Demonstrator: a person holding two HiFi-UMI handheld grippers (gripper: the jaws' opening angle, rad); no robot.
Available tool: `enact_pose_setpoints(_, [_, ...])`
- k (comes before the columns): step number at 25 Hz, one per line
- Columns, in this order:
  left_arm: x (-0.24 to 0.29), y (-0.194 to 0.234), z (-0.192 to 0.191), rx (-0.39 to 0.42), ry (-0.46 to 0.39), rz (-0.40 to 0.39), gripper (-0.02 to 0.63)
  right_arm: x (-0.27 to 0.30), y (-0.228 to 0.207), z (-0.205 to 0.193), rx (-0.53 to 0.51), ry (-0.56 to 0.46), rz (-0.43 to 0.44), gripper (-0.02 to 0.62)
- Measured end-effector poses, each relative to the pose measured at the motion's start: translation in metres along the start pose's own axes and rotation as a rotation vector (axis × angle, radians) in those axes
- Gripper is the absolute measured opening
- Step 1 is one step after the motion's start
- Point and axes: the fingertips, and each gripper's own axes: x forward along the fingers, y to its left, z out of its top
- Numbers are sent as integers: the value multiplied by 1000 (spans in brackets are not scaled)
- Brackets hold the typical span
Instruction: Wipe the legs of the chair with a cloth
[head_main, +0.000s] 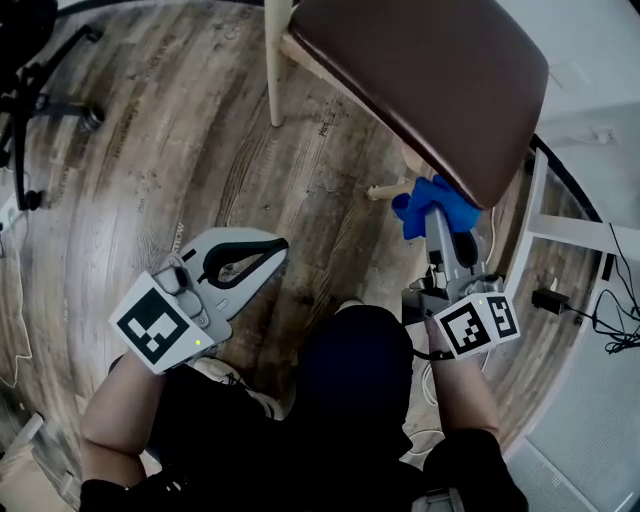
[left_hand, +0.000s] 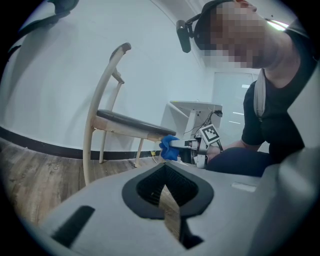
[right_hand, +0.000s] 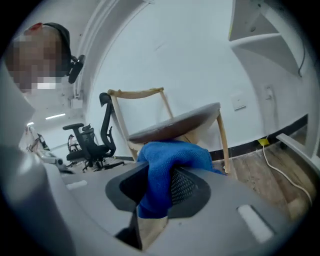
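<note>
Gripping the blue cloth (right_hand: 159, 175), the right gripper (head_main: 436, 212) sits by the chair seat (head_main: 430, 80) edge; the left gripper (head_main: 268, 252) beside it is closed, empty. Just beyond the cloth stands a pale leg (right_hand: 223, 142): wiping seems about to begin, needing cloth pressed on and drawn along it

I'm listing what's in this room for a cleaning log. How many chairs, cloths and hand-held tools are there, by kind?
Chairs: 2, wooden chair and office chair
Tools: 2, left tool and right tool
Cloths: 1, blue cloth in the right tool
Total: 5
</note>
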Motion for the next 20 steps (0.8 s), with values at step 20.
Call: enact_pose_setpoints(20, [-92, 11, 24, -65, -113, 83, 8, 56, -24, -32, -28, -160, -532, 103])
